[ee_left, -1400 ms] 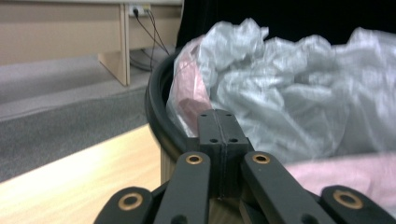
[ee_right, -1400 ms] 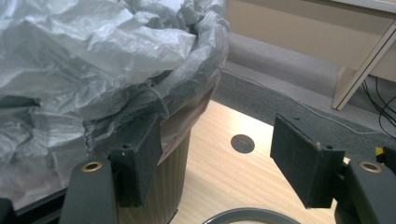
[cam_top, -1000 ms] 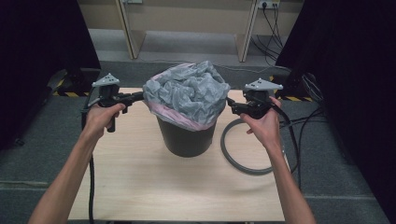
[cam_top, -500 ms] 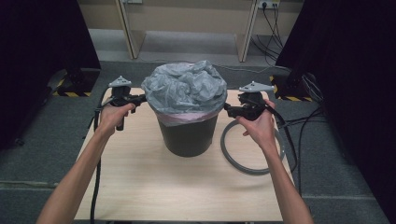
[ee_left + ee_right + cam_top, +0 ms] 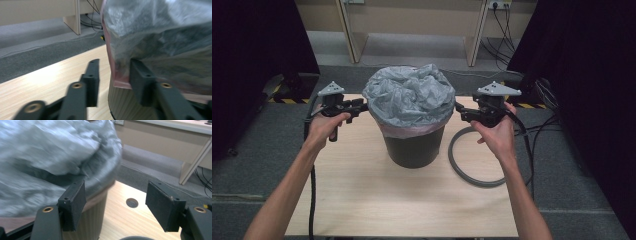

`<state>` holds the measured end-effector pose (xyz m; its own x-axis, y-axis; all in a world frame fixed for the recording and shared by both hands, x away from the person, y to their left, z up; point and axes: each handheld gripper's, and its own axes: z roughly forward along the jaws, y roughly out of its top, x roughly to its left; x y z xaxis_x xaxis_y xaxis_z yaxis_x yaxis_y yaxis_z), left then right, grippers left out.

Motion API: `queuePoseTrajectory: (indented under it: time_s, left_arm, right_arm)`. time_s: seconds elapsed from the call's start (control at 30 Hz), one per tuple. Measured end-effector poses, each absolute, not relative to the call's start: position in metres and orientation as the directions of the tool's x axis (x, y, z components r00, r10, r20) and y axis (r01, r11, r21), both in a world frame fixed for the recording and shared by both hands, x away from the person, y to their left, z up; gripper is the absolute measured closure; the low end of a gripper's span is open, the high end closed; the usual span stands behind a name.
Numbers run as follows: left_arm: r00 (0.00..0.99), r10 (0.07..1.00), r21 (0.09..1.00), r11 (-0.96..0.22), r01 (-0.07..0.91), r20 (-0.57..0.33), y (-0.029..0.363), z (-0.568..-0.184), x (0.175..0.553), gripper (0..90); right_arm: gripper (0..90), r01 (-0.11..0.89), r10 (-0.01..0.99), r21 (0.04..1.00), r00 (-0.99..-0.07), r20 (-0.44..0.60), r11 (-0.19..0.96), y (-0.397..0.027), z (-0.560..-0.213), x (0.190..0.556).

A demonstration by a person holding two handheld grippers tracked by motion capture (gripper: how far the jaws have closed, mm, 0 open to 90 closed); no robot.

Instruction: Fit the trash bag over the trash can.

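Observation:
A black bin stands mid-table with a crumpled grey bag bulging over its top and a pink hem around the rim. My left gripper is at the bin's left side. Its jaws have just been opening and now stand apart, with the bag's pink edge loose between them and one jaw resting against the grey film. My right gripper is at the bin's right side, open wide. In the right gripper view one jaw lies along the bag without gripping it.
A grey ring lies flat on the wooden table to the right of the bin. A round hole is set in the tabletop. Dark curtains flank both sides, and cables run over the carpet at the right.
The left gripper, shut on the bag's edge and pulling it out to the left, moved in to the bin and opened. The bag settled over the rim. The right gripper barely moved.

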<state>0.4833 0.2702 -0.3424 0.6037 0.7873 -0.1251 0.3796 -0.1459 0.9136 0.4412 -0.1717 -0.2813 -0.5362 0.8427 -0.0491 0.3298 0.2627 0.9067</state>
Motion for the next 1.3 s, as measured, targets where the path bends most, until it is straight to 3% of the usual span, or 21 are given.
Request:
queuePoseTrajectory:
  time_s: [0.23, 0.4, 0.57, 0.7, 0.87, 1.07, 1.2, 1.3]
  left_arm:
    - [0.597, 0.790, 0.939, -0.085, 0.334, -0.141, 0.280, -0.327, 0.469, 48.9]
    - [0.567, 0.811, 0.946, -0.055, 0.318, -0.143, 0.285, -0.315, 0.463, 41.6]
    - [0.547, 0.827, 0.950, -0.057, 0.306, -0.126, 0.288, -0.307, 0.461, 39.3]
    - [0.539, 0.831, 0.950, -0.042, 0.310, -0.139, 0.288, -0.306, 0.460, 38.1]
    - [0.540, 0.828, 0.954, -0.024, 0.300, -0.149, 0.288, -0.304, 0.458, 38.0]
    - [0.542, 0.827, 0.955, -0.024, 0.295, -0.147, 0.287, -0.302, 0.457, 38.1]
    - [0.548, 0.824, 0.957, -0.027, 0.288, -0.142, 0.282, -0.300, 0.458, 38.1]
    - [0.558, 0.818, 0.959, -0.026, 0.282, -0.142, 0.278, -0.298, 0.457, 38.1]
  right_arm:
    - [31.4, 0.291, 0.797, 0.923, -0.604, -0.026, 0.251, -0.153, -0.274, 0.428]
    - [30.3, 0.292, 0.772, 0.900, -0.631, -0.073, 0.324, -0.129, -0.279, 0.429]
    - [31.1, 0.307, 0.843, 0.893, -0.522, -0.130, 0.328, -0.138, -0.279, 0.448]
    - [31.3, 0.339, 0.881, 0.905, -0.466, -0.078, 0.259, -0.150, -0.280, 0.476]
    - [31.9, 0.372, 0.881, 0.900, -0.472, -0.028, 0.228, -0.154, -0.277, 0.494]
    - [31.6, 0.296, 0.860, 0.927, -0.508, -0.051, 0.230, -0.159, -0.267, 0.455]
    - [31.3, 0.273, 0.808, 0.924, -0.586, -0.061, 0.267, -0.153, -0.274, 0.428]
    - [31.8, 0.263, 0.802, 0.922, -0.592, -0.079, 0.285, -0.150, -0.281, 0.421]
